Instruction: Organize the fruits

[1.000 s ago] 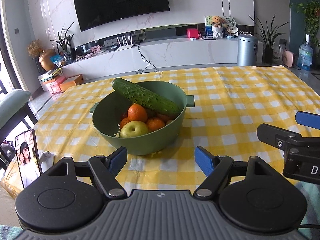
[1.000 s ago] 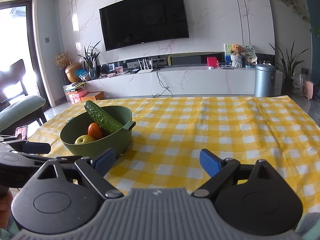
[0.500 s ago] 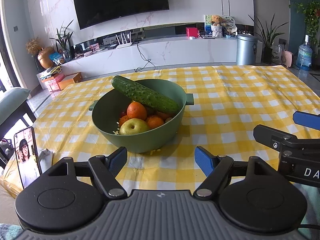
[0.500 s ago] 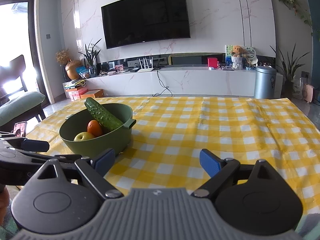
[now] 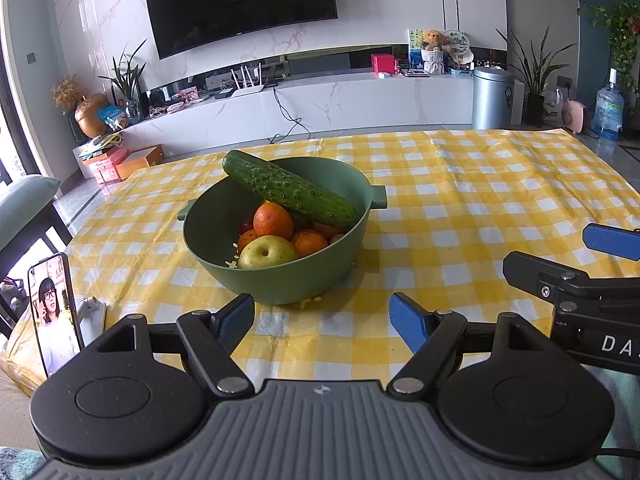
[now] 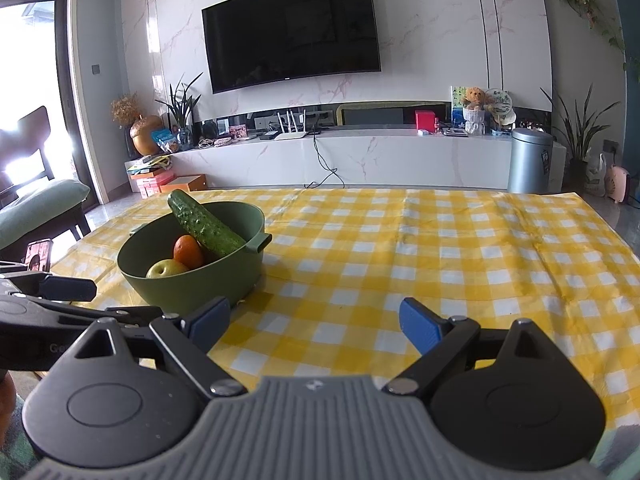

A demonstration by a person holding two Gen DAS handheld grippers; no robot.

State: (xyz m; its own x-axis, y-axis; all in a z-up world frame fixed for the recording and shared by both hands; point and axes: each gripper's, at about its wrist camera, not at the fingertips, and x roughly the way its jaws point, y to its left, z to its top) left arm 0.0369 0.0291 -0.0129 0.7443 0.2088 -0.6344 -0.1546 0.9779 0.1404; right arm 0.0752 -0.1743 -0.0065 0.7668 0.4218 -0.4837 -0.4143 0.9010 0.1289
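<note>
Obstacle, left half of table (image 6: 460,240): green bowl (image 5: 280,280), cucumber (image 5: 288,192) slanting across its rim and jutting above it. Near left edge: upright phone (image 5: 54,312). Open checked cloth right of bowl and beyond it, unobstructed. Bare strip between bowl and left claw (image 5: 322,316).

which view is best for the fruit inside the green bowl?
Left wrist. It looks down into the green bowl, showing the apple, several oranges and the cucumber across the rim. The right wrist view sees the bowl from lower and to the side: only the apple, one orange and the cucumber show.
</note>
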